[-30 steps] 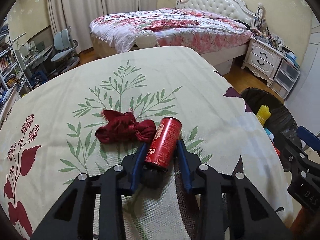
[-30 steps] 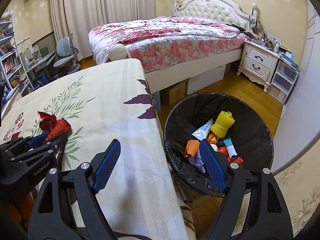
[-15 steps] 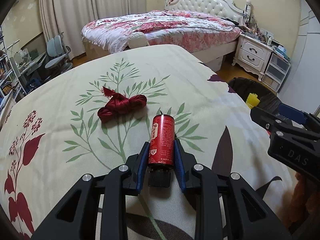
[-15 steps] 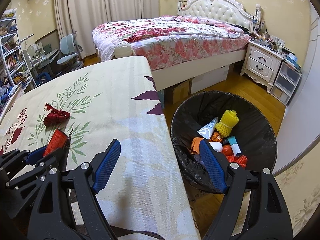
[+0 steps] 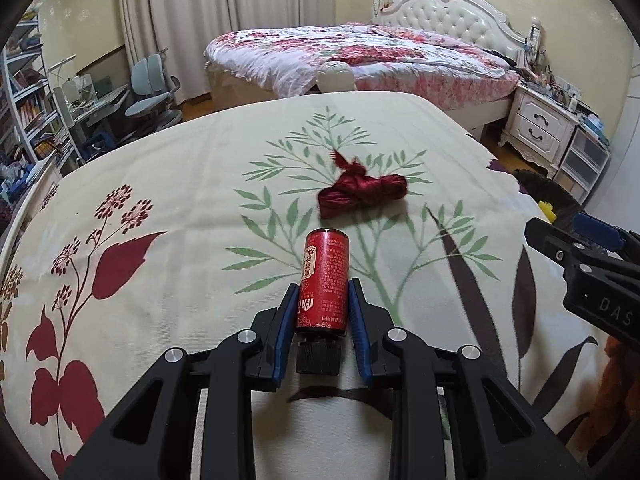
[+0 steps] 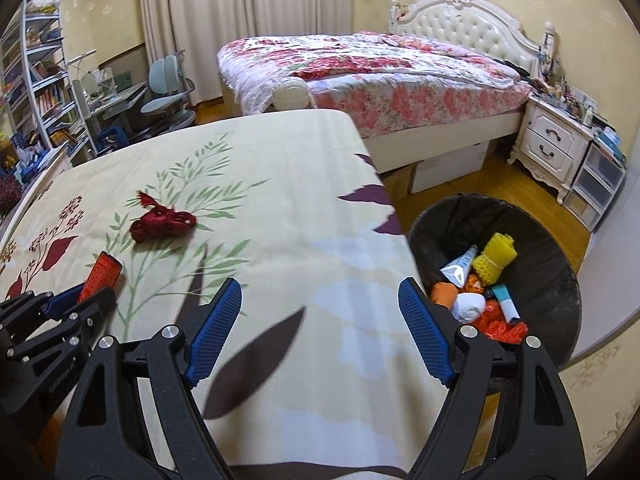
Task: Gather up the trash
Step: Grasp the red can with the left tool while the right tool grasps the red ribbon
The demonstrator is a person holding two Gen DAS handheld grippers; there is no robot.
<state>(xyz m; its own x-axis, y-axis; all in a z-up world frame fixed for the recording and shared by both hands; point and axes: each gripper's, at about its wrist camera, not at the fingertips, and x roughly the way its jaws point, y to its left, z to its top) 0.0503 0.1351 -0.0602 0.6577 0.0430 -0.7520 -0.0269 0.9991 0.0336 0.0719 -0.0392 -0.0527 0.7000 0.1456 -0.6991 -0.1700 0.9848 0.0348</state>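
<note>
My left gripper [image 5: 322,300] is shut on a red can [image 5: 324,276] and holds it above the flowered tablecloth [image 5: 180,184]; the can also shows in the right wrist view [image 6: 100,274]. A dark red bundle of cloth [image 5: 362,194] lies on the tablecloth beyond the can, and shows in the right wrist view [image 6: 162,224] too. My right gripper [image 6: 320,312] is open and empty over the table's right part. A black-lined trash bin [image 6: 560,280] with several pieces of trash stands on the floor right of the table.
A bed [image 6: 380,68] stands behind the table, a white nightstand [image 6: 556,144] at its right. A desk with chairs [image 5: 148,92] and bookshelves [image 5: 24,100] are at the left. The table edge [image 6: 384,208] drops toward the bin.
My left gripper has closed on the red can, lifted it and drawn it back from the red cloth bundle. My right gripper has swung left over the table, still open.
</note>
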